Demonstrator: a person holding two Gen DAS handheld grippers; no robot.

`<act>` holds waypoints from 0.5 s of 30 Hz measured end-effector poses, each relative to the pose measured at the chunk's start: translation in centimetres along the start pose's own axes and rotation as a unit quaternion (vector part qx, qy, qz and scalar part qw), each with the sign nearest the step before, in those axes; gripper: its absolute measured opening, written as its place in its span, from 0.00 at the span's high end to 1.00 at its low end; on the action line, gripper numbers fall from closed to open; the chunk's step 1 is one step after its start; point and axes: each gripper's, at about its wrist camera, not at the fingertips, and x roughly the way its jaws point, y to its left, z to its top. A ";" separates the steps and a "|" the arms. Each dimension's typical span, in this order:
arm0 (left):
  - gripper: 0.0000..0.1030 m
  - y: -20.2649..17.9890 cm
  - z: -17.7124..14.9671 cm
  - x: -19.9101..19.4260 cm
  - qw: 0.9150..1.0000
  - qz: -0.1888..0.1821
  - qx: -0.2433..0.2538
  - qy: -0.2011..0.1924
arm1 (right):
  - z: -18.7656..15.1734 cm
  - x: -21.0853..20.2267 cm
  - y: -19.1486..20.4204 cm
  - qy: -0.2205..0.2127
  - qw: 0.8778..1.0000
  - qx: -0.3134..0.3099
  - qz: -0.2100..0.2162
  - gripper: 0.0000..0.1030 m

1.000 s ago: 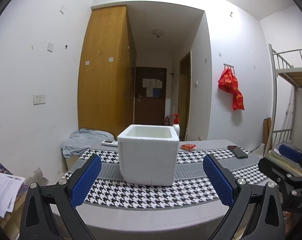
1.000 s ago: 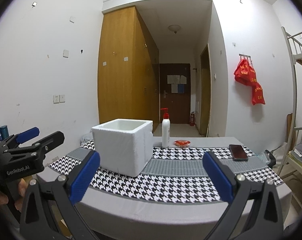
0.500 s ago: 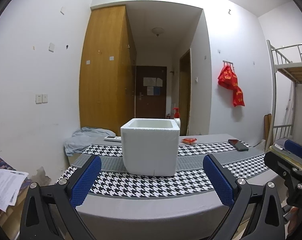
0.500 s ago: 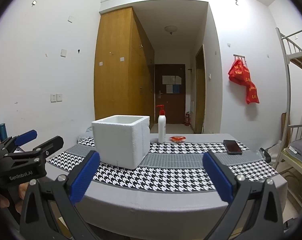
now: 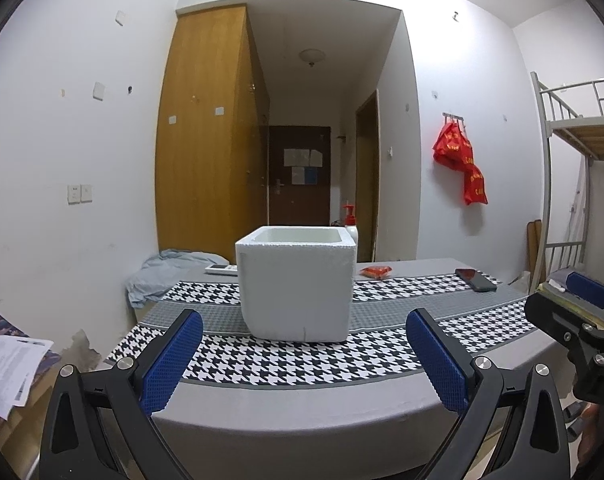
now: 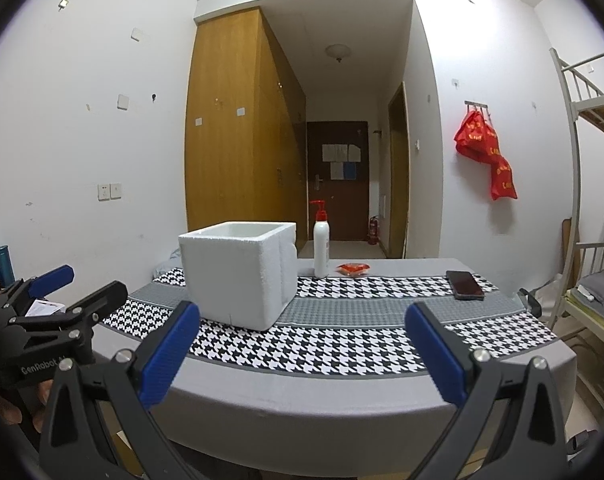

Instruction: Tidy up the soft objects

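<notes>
Hand-held grippers: our left [image 5: 303, 356] and right [image 6: 302, 354] both wide, holding nothing | foam box [image 5: 296, 282] left-centre on tabletop [image 6: 341, 392]

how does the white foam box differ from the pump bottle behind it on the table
The foam box is squat, cube-shaped and open-topped; the pump bottle is tall, slim and capped by a red pump. The foam box sits on the houndstooth runner; the pump bottle stands farther back at its far edge. Both are white and upright.
</notes>
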 end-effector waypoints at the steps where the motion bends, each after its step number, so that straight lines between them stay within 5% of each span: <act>1: 0.01 0.0 0.0 -0.1 1.000 0.001 0.000 -0.001 | 0.0 0.0 -0.1 0.000 1.000 0.000 0.000 0.00; 15: 0.01 0.0 -0.1 -0.6 1.000 0.001 0.004 -0.007 | 0.0 -0.3 0.2 0.000 1.000 -0.007 0.000 0.00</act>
